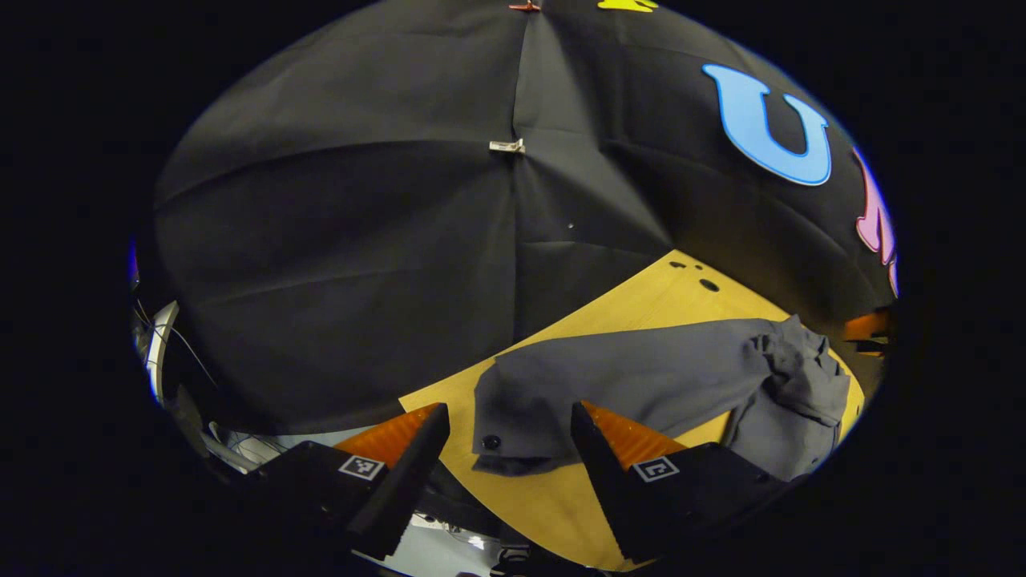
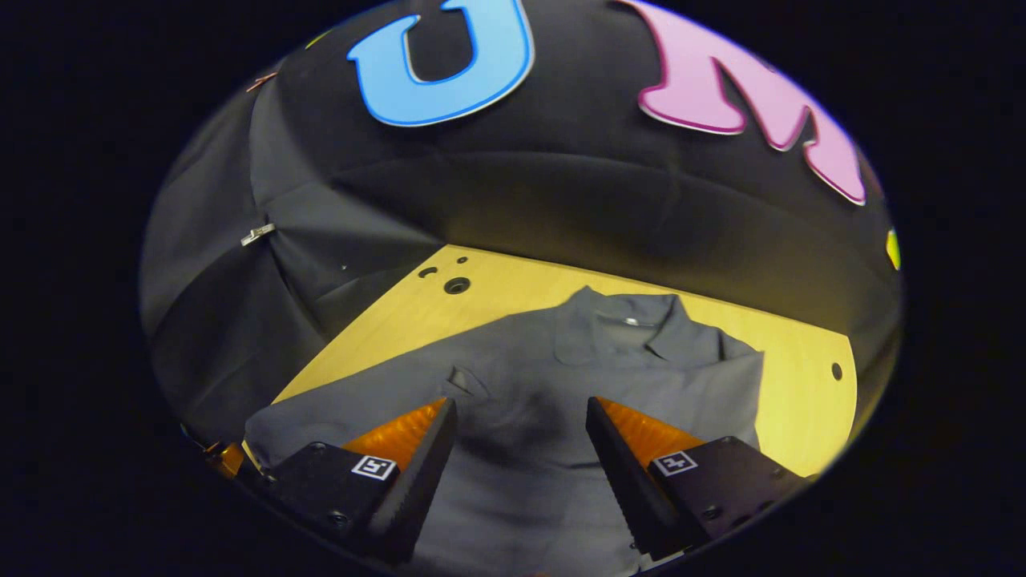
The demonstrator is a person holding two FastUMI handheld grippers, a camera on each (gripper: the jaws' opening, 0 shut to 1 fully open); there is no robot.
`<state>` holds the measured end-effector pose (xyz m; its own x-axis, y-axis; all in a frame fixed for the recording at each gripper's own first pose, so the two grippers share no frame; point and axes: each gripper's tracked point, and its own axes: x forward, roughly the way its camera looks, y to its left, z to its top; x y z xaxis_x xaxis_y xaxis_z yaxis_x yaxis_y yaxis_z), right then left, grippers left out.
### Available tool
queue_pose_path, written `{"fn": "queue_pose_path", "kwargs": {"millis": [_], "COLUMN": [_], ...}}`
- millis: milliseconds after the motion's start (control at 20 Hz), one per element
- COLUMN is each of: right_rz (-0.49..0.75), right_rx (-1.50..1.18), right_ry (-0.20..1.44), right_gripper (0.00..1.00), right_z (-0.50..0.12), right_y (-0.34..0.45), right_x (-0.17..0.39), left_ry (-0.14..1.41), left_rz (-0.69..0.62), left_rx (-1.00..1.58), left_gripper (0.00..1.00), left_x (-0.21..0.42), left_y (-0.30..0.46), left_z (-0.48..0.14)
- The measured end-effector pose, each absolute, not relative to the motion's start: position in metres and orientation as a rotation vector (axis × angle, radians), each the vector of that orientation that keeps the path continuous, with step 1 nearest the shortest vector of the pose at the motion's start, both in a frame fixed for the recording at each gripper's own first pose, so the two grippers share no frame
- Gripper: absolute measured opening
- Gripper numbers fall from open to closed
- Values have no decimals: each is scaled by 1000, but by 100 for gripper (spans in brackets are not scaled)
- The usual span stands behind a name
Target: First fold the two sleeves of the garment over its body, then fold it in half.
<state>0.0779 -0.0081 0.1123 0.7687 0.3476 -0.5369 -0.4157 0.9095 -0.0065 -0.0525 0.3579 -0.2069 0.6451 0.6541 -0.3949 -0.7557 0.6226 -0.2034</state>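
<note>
Grey garment spread flat on the yellow table, collar at the far side. Left gripper wide open, empty, poised above one sleeve near its cuff. Right gripper wide open too, gripping nothing, above the body of the garment.

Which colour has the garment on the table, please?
The garment is plain dark grey, seen best in the right gripper view.
</note>
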Motion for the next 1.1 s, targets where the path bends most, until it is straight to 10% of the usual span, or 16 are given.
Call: {"fn": "queue_pose_path", "kwargs": {"millis": [650, 1000, 1100], "right_rz": [178, 124, 111], "right_rx": [-132, -50, -53], "right_ry": [531, 611, 611], "right_gripper": [99, 99, 99], "right_z": [116, 89, 85], "right_y": [-178, -200, -204], "right_x": [-15, -66, -68], "left_ry": [457, 470, 472], "left_rz": [779, 727, 719], "left_rx": [-324, -313, -320], "left_gripper": [96, 50, 20], "left_x": [-10, 0, 2], "left_y": [391, 382, 379], "left_z": [-258, -258, -258]}}
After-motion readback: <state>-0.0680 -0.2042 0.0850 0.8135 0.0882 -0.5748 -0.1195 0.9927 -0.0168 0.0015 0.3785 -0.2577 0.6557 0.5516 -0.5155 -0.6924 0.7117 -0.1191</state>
